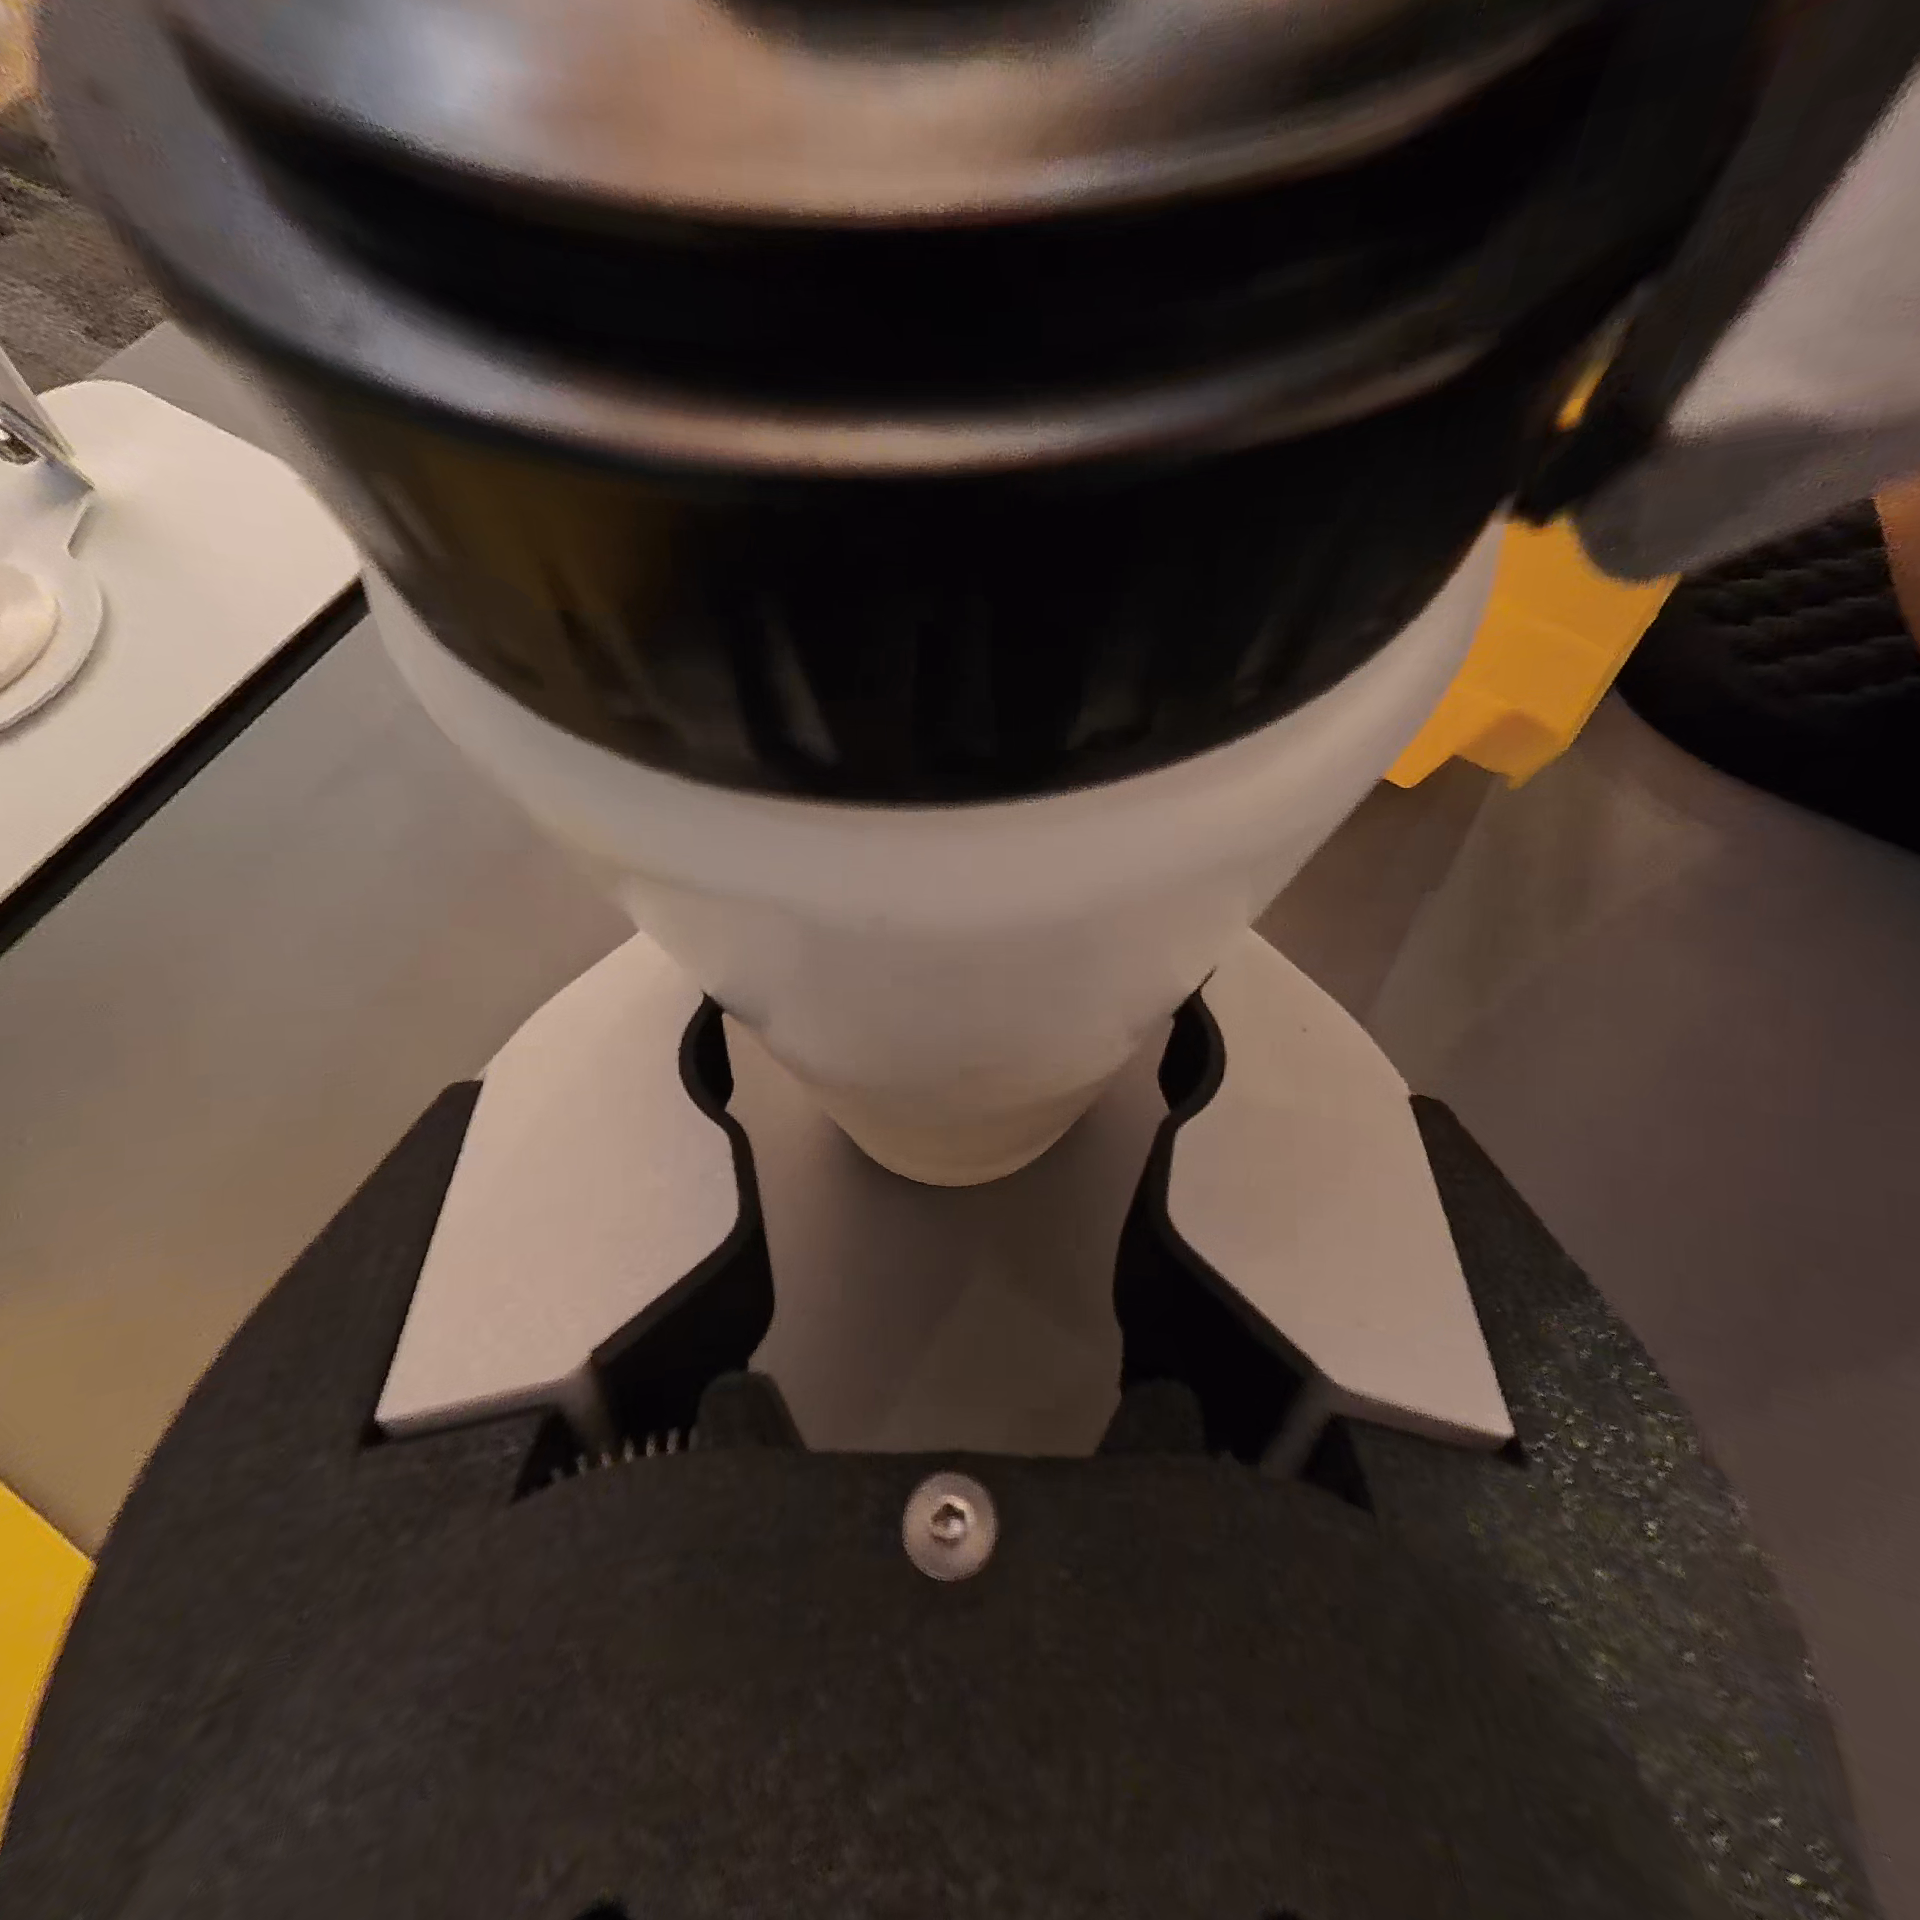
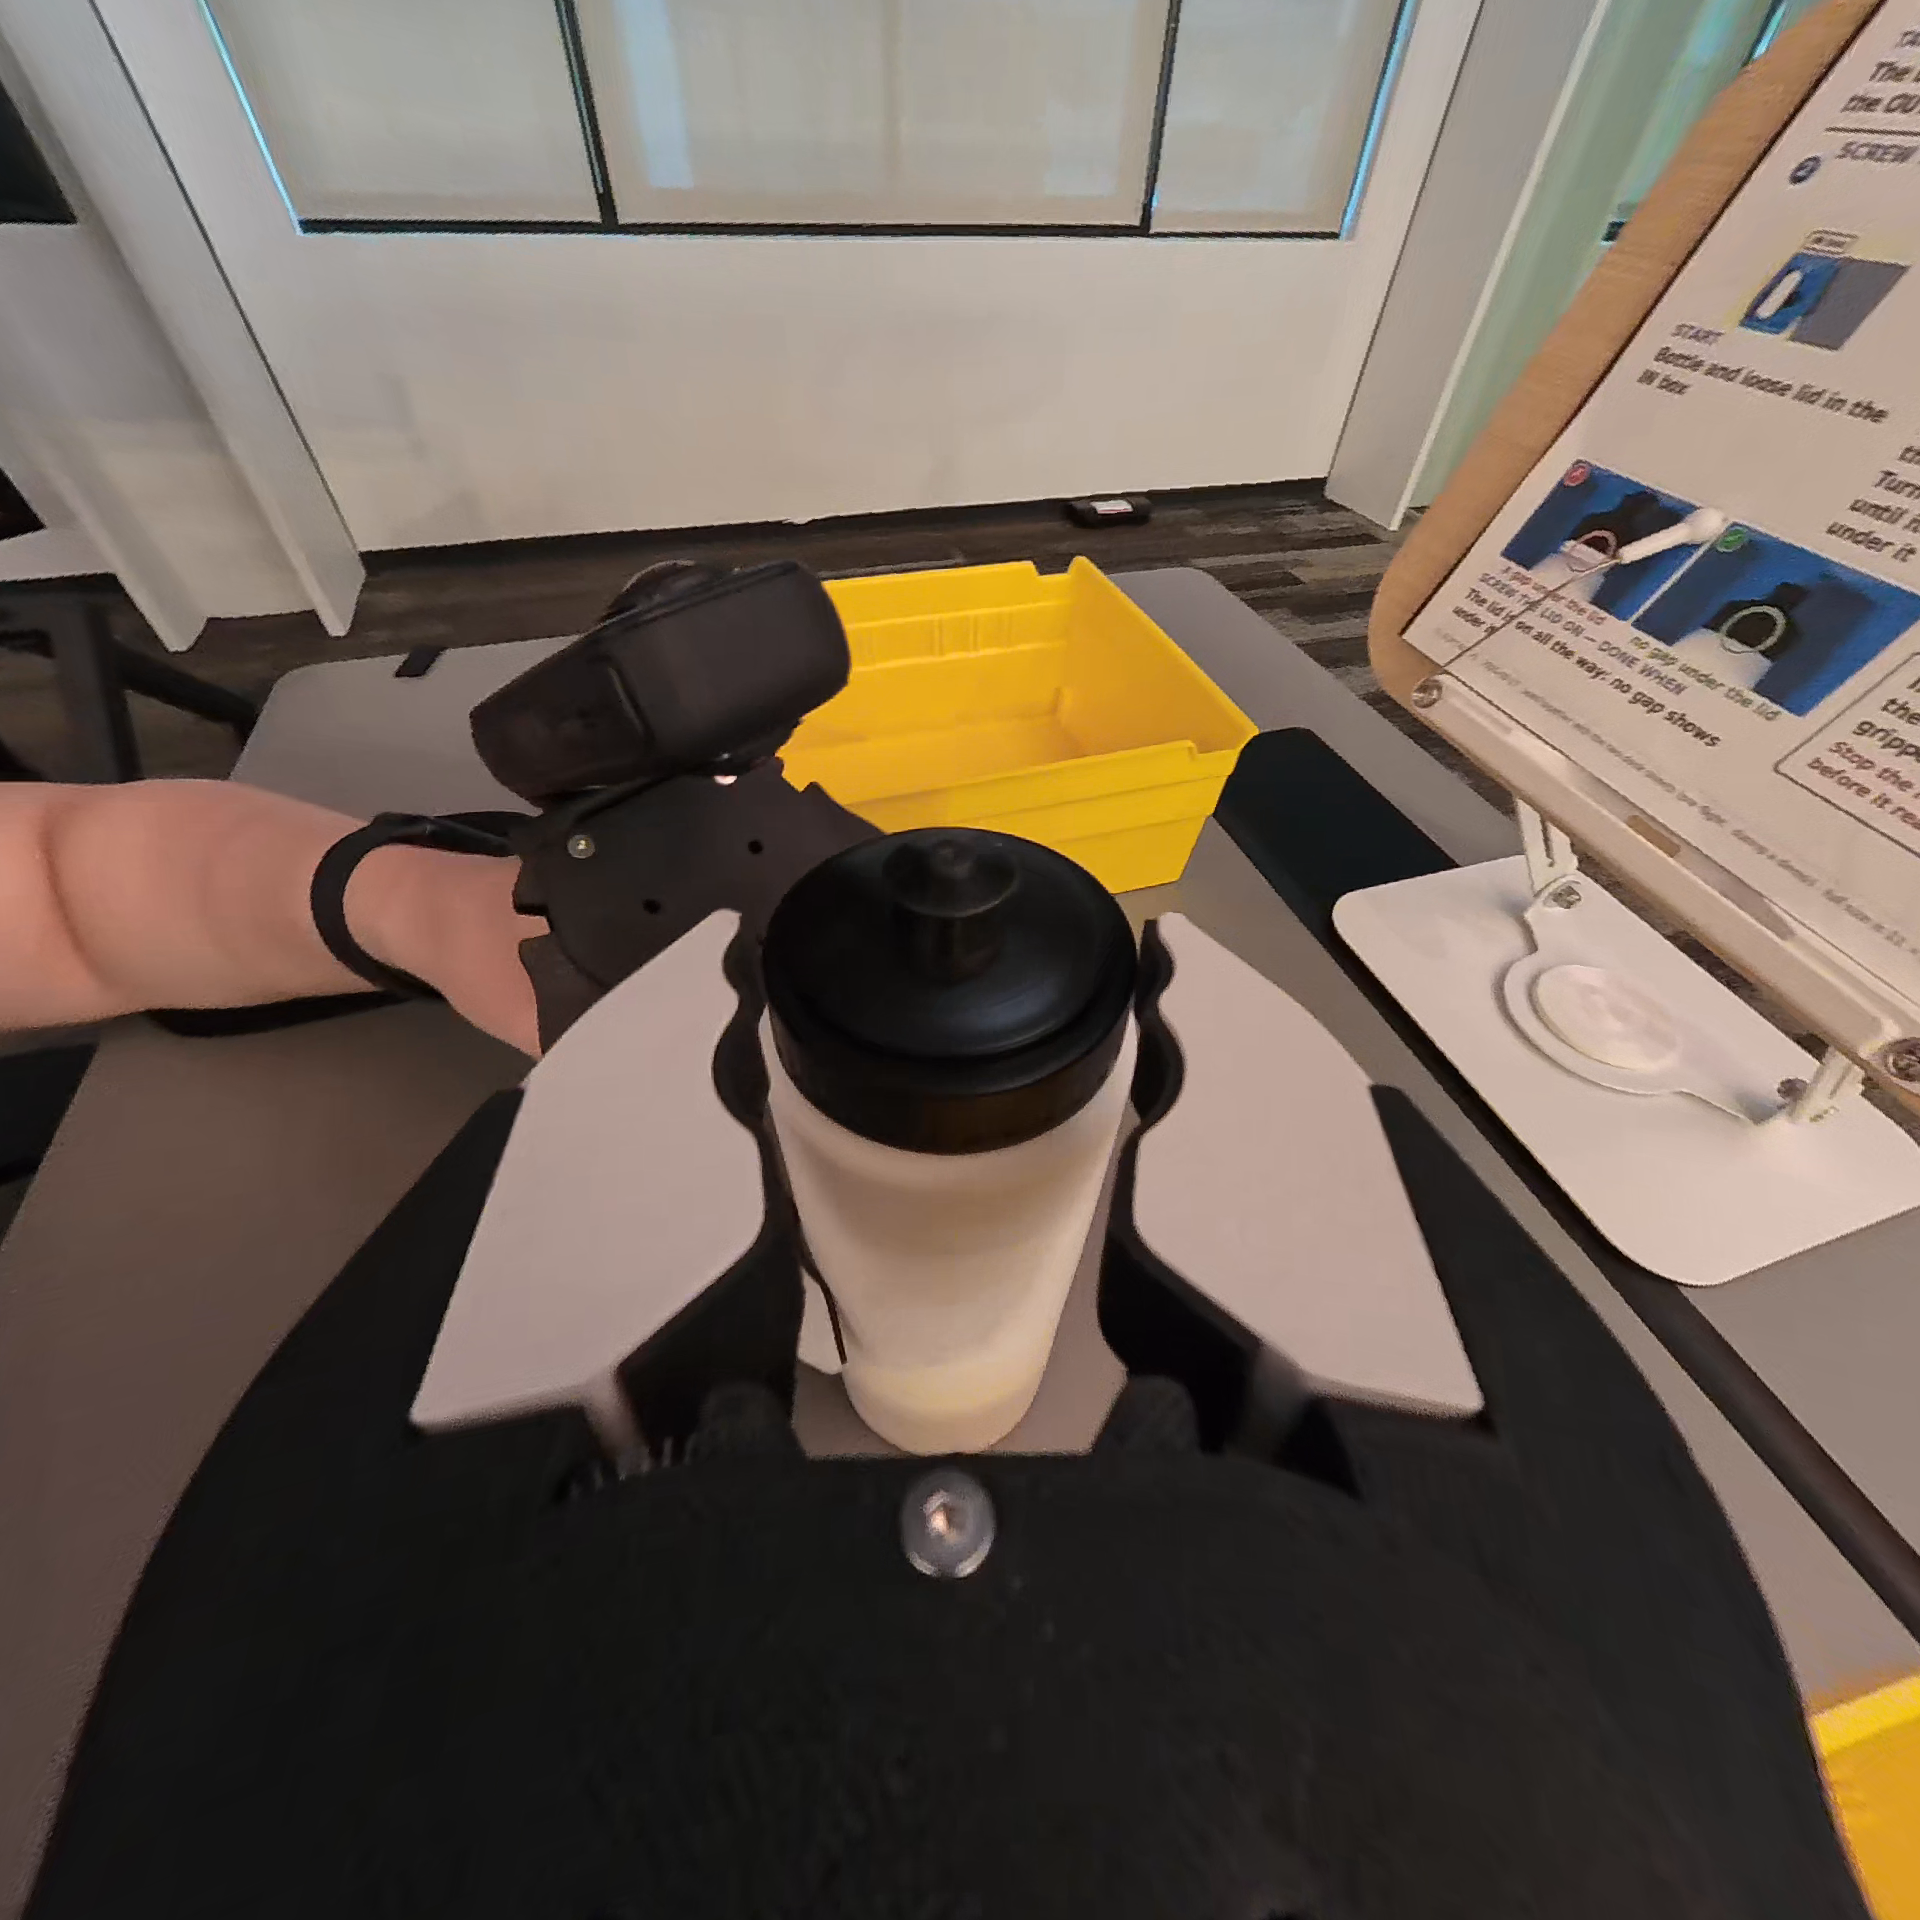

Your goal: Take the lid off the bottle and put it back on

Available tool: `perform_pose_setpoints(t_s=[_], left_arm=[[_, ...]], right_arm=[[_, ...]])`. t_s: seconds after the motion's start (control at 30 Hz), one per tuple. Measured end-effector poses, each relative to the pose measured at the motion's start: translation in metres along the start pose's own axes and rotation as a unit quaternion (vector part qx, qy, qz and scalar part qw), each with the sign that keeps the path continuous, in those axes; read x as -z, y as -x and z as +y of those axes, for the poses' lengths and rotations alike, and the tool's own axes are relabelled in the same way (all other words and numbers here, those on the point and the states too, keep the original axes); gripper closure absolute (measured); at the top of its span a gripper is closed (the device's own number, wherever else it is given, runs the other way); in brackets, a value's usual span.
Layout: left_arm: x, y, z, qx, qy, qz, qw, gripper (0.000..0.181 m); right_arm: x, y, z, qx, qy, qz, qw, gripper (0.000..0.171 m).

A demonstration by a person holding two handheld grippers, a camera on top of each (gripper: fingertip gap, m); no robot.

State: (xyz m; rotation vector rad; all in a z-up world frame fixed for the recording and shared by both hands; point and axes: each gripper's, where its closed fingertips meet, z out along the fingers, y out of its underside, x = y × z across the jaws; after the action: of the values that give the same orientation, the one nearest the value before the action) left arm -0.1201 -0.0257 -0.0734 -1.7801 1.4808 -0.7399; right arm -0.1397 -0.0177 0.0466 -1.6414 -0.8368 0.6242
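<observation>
A white bottle [image 2: 935, 1247] stands upright on the grey table [image 2: 260, 1143] with its black spouted lid [image 2: 945, 987] on top. My right gripper [image 2: 945, 1018] is shut on the lid, one pad on each side of its rim. In the left wrist view the lid [image 1: 883, 623] fills the top, blurred. My left gripper [image 1: 951, 1039] is shut on the bottle's white body [image 1: 935, 935], lower down. The left gripper's black housing [image 2: 665, 862] shows behind the bottle, held by a hand [image 2: 208, 904]. A grey finger of the right gripper [image 1: 1787, 416] shows at the upper right.
An empty yellow bin [image 2: 1039, 727] stands behind the bottle and shows in the left wrist view [image 1: 1507, 675]. An instruction board [image 2: 1714, 416] on a white stand base [image 2: 1558, 1143] is at the right. A black pad [image 2: 1320, 800] lies between them. Another yellow bin corner [image 2: 1870, 1766] is close by.
</observation>
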Motion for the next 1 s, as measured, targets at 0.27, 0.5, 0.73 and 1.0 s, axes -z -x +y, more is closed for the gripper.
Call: perform_pose_setpoints(t_s=[0.27, 0.5, 0.73, 1.0], left_arm=[[0.003, 0.007, 0.000, 0.037, -0.005, -0.018, 0.999, 0.099], [0.009, -0.014, -0.001, 0.075, 0.016, 0.090, 0.993, 0.099], [0.014, -0.041, 0.004, 0.140, 0.046, 0.215, 0.966, 0.099], [0.011, -0.032, 0.001, 0.104, 0.020, 0.191, 0.976, 0.099]], right_arm=[[-0.009, -0.005, -0.003, -0.038, -0.026, 0.104, 0.994, 0.103], [0.003, -0.014, -0.002, -0.134, -0.017, 0.041, 0.990, 0.106], [0.023, -0.027, -0.011, -0.255, -0.076, -0.079, 0.961, 0.105], [0.006, -0.006, 0.008, -0.161, 0.000, -0.097, 0.982, 0.088]])
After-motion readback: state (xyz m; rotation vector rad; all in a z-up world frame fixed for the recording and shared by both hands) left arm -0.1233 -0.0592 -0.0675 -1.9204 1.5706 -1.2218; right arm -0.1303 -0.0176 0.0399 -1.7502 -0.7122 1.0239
